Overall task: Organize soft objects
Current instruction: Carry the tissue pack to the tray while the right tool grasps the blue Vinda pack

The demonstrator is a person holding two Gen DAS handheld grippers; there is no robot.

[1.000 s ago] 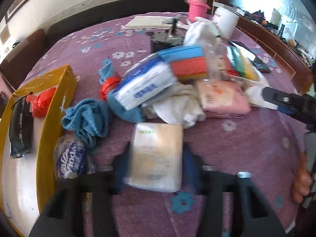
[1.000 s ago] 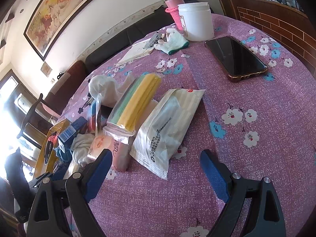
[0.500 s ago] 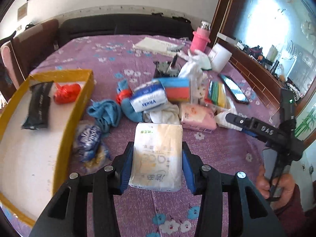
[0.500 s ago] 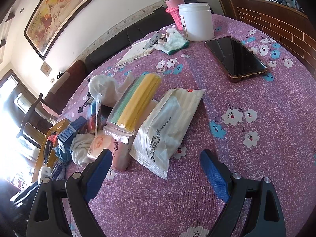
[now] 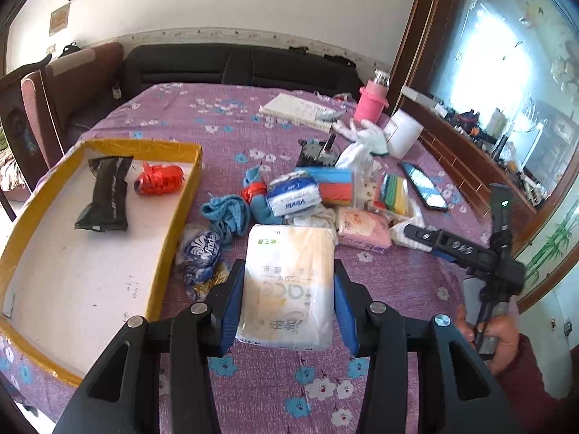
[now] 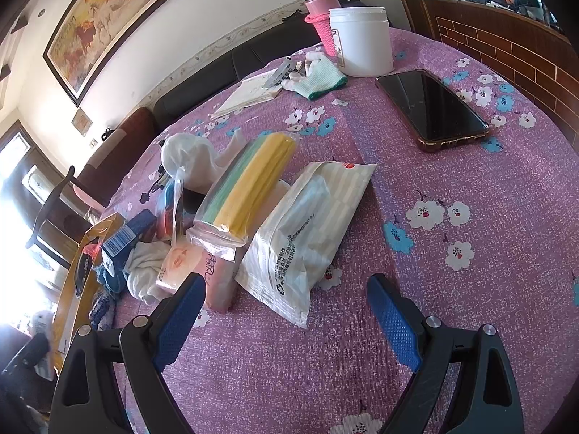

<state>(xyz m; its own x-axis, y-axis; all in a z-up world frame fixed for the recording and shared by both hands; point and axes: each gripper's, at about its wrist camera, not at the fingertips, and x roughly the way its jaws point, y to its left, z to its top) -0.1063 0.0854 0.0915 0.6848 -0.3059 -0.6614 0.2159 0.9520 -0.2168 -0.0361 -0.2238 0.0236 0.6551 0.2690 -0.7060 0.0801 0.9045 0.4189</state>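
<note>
On my far left the yellow tray (image 5: 182,195) runs off the frame edge, holding a black packet (image 5: 105,193) and a red bundle (image 5: 159,179). My left gripper (image 5: 288,302) clamps the tissue pack (image 5: 287,285); its underside is hidden. Rightward, my right gripper (image 6: 286,320) gapes wide and empty, near the wipes pack (image 6: 307,231), whose print I can't read.
</note>
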